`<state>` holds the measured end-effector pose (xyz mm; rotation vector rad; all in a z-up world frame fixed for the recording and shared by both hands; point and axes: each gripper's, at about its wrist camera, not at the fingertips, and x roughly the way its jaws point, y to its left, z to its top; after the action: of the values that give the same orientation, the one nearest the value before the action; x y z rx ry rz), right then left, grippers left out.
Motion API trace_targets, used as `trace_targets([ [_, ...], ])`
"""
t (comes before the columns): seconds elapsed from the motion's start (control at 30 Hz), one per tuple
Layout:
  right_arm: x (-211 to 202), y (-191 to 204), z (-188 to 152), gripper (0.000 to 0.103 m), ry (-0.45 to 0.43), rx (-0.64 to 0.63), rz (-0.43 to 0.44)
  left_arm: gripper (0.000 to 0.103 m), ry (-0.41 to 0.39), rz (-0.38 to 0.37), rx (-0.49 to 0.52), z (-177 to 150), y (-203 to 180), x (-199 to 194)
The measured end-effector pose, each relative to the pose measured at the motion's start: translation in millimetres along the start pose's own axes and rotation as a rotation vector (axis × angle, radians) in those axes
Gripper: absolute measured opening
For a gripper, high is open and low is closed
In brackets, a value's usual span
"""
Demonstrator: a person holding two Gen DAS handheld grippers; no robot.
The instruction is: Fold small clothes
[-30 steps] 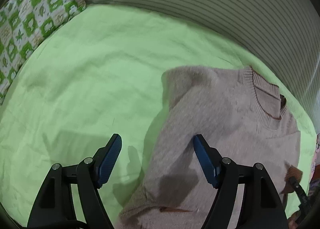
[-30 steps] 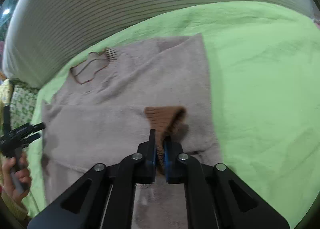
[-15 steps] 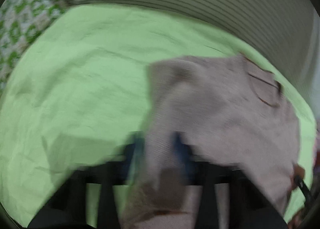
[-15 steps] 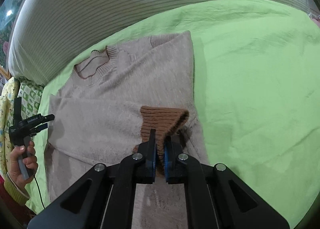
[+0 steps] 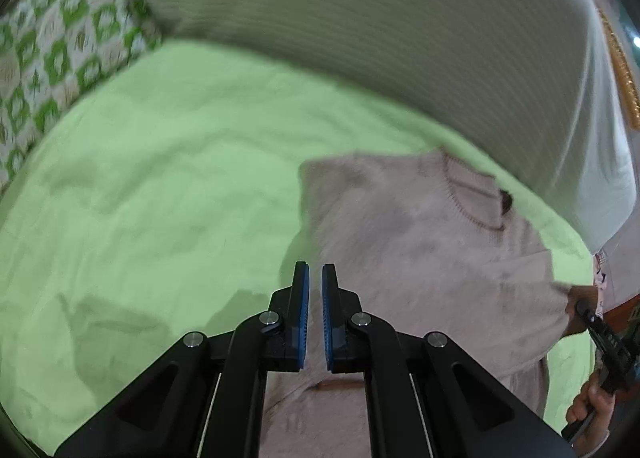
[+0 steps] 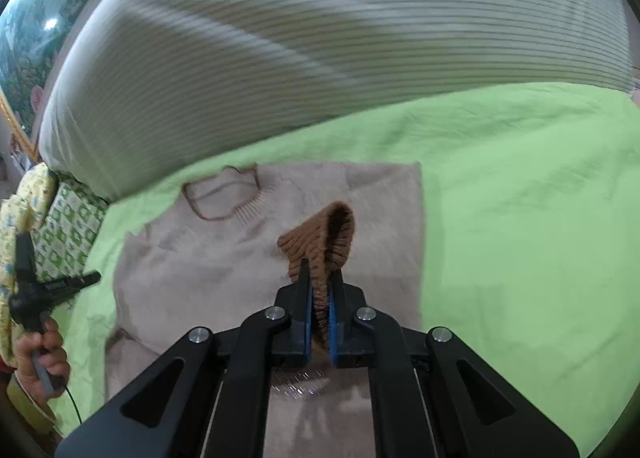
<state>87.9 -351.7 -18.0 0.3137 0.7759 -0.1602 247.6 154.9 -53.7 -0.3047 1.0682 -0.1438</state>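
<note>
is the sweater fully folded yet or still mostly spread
Mostly spread. The beige sweater lies flat on the green sheet, neckline showing; only its brown cuff is lifted, pinched in the right gripper.

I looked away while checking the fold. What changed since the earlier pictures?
The left gripper, open astride an edge of the sweater before, has shut; whether fabric is pinched is unclear. The right gripper stays shut on the brown cuff, now raised higher. The sweater still lies on the green sheet.

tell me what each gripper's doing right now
left gripper: jaws closed; whether they pinch the sweater cannot be told
right gripper: jaws closed on the brown cuff
</note>
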Motion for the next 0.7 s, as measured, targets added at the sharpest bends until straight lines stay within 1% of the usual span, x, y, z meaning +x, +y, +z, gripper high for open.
trace_targets([
  [0.03,4,-1,1,0.007,0.015,-0.021,-0.03,0.01,0.041,-0.004,-0.02,-2,3,7],
  [0.07,6,-2,0,0.007,0.024,-0.026,-0.036,0.015,0.07,-0.017,-0.036,-6,6,11],
  [0.1,8,-5,-2,0.007,0.033,-0.01,-0.03,0.031,0.096,-0.037,-0.054,-10,8,16],
  [0.13,8,-8,-5,0.007,0.041,0.005,-0.027,0.056,0.105,-0.044,-0.06,-15,10,15],
  [0.17,10,-10,-7,0.007,0.055,0.012,-0.034,0.065,0.109,-0.038,-0.056,-18,7,17],
  [0.2,12,-11,-9,0.007,0.064,0.016,-0.038,0.069,0.106,-0.025,-0.043,-21,4,17],
  [0.23,12,-12,-11,0.007,0.066,0.025,-0.033,0.069,0.108,-0.014,-0.02,-25,0,19],
  [0.3,14,-13,-14,0.007,0.077,0.039,-0.019,0.069,0.13,-0.014,0.009,-31,-6,18],
  [0.33,13,-12,-15,0.007,0.079,0.041,-0.016,0.069,0.126,-0.022,0.021,-36,-6,14],
  [0.4,12,-11,-16,0.007,0.078,0.048,-0.006,0.069,0.119,-0.008,0.062,-47,-7,6],
  [0.47,12,-8,-15,0.007,0.078,0.052,0.006,0.069,0.122,0.036,0.14,-60,-7,3],
  [0.53,11,-4,-13,0.007,0.072,0.04,0.011,0.063,0.142,0.105,0.229,-74,-9,7],
  [0.57,11,-2,-13,0.007,0.07,0.036,0.015,0.06,0.155,0.136,0.259,-78,-10,11],
  [0.63,11,4,-10,0.007,0.066,0.021,0.023,0.034,0.172,0.212,0.298,-83,-12,23],
  [0.67,11,7,-9,0.007,0.065,0.014,0.032,0.029,0.169,0.252,0.293,-83,-11,28],
  [0.7,9,10,-7,0.007,0.058,0.011,0.043,0.023,0.162,0.265,0.269,-82,-10,31],
])
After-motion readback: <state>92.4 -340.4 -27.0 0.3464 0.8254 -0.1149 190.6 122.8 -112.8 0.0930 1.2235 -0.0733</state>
